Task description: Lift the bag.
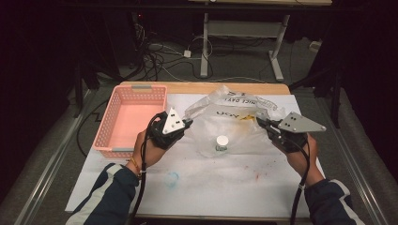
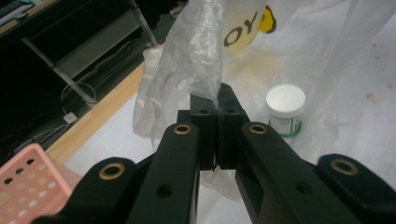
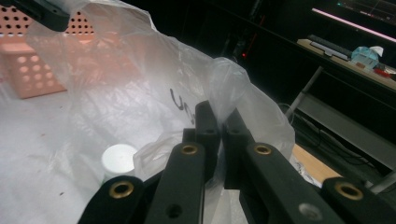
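Overhead, white paper (image 1: 225, 183) covers the wooden table (image 1: 197, 87); cables (image 1: 159, 61) litter the floor.

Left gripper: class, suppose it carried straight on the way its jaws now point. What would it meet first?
The left gripper is already clamped on the plastic bag, so more bag film comes first. Beyond that, probably the white-lidded jar, slightly off to one side; depth is hard to judge.

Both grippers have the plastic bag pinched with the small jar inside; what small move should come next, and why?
Probably lift both sides a little higher, evenly. The left gripper and right gripper each clamp an edge of the plastic bag, while the white-lidded jar seems to sit on the table.
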